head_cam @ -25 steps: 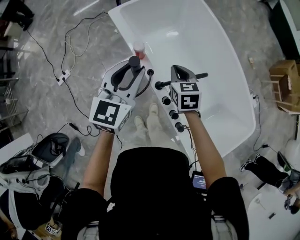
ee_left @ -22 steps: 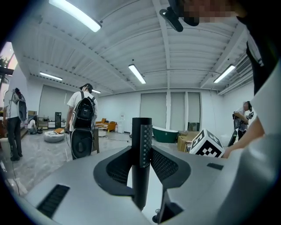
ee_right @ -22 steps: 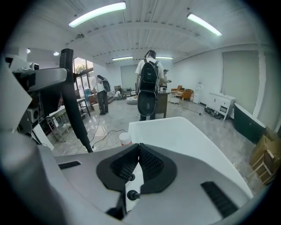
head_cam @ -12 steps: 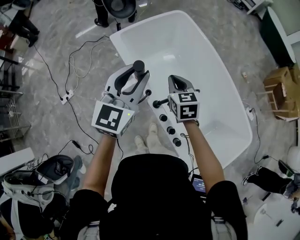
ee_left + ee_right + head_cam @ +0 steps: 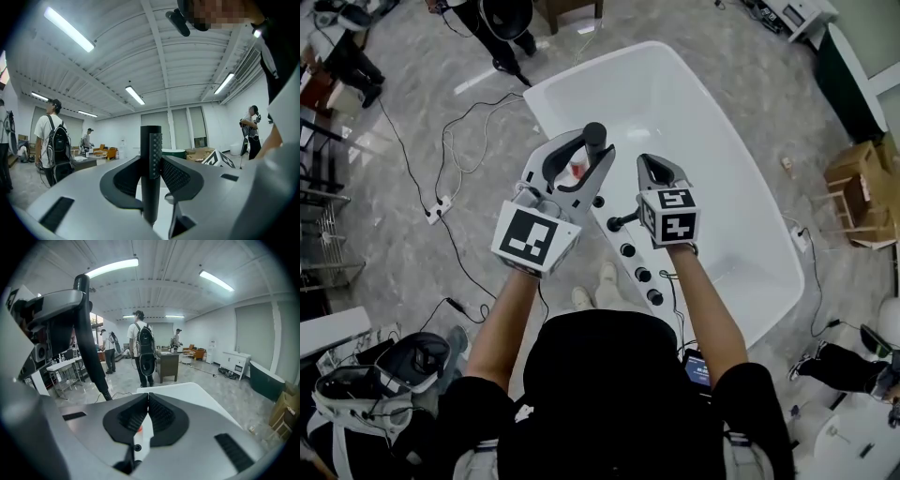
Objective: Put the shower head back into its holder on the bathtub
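Note:
My left gripper (image 5: 584,155) is shut on a black shower head (image 5: 594,137), which stands upright between its pads (image 5: 151,161) as a dark cylinder. It hangs over the near-left rim of the white bathtub (image 5: 703,131). My right gripper (image 5: 645,165) is just to its right, shut with nothing between its jaws (image 5: 148,403). Below it on the tub rim stand a black faucet spout (image 5: 622,222) and three black knobs (image 5: 642,275). A small black round fitting (image 5: 598,201) sits on the rim under the left gripper. The right gripper view shows the shower head (image 5: 89,341) at upper left.
A red-topped item (image 5: 577,170) stands on the tub rim under the left gripper. Cables and a power strip (image 5: 439,202) lie on the floor at left. Cardboard boxes (image 5: 862,183) stand at right and bags of gear (image 5: 366,384) at lower left. A person with a backpack (image 5: 143,352) stands beyond the tub.
Both grippers have risen away from the tub rim, the left one still holding the shower head. The faucet spout and knobs now show clear below the right gripper.

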The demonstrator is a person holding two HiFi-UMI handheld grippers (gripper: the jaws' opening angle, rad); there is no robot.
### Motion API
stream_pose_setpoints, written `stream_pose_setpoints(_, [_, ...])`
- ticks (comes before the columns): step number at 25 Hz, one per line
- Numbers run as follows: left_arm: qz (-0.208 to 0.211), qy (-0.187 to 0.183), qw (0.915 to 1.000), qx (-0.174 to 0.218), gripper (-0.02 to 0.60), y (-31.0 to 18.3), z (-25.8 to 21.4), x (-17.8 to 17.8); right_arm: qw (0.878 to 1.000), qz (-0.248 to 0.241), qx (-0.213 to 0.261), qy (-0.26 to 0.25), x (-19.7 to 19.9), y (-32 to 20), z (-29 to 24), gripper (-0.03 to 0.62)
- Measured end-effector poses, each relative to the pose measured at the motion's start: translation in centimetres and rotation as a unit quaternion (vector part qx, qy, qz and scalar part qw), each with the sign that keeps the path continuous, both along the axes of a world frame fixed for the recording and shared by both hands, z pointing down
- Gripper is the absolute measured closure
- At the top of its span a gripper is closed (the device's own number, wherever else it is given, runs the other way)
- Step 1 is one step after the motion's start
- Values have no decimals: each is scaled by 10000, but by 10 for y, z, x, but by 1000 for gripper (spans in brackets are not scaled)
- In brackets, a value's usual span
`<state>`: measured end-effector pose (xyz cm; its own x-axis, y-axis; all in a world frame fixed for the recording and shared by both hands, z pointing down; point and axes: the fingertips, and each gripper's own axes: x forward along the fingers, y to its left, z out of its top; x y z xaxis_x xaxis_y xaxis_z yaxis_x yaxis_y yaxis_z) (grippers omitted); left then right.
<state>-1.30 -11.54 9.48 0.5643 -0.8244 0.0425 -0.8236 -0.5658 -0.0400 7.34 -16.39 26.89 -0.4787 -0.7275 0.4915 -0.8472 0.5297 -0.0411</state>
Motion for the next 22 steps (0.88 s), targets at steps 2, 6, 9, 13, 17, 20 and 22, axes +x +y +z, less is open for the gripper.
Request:
stream_pose_setpoints(2, [81, -18, 9997, -217, 439, 1, 16, 1, 10000, 12, -13, 5, -3, -2, 5, 572])
stream_pose_setpoints(6, [89, -67, 9985, -543, 439, 3, 56, -1, 9999, 30, -104, 32, -6, -1, 20, 572])
stream_pose_setpoints(9, [69, -97, 9968, -785, 439, 2, 89, -10, 9998, 52, -199, 55, -10, 0, 37, 572])
stream_pose_setpoints(13, [29, -289, 9962, -821, 439, 4, 107, -6, 9995, 41, -317, -2, -2, 8, 39, 572])
stream_pose_setpoints(17, [19, -267, 9939, -1070, 439, 8, 134, -3, 9992, 53, -396, -23, 2, 14, 53, 572])
stream_pose_setpoints(20, [-8, -133, 9926, -1204, 439, 10, 155, -3, 9988, 87, -480, -50, 2, 17, 68, 571])
stream_pose_setpoints(22, [-31, -196, 9917, -1267, 439, 10, 172, 0, 9984, 130, -541, -61, 5, 18, 79, 571])
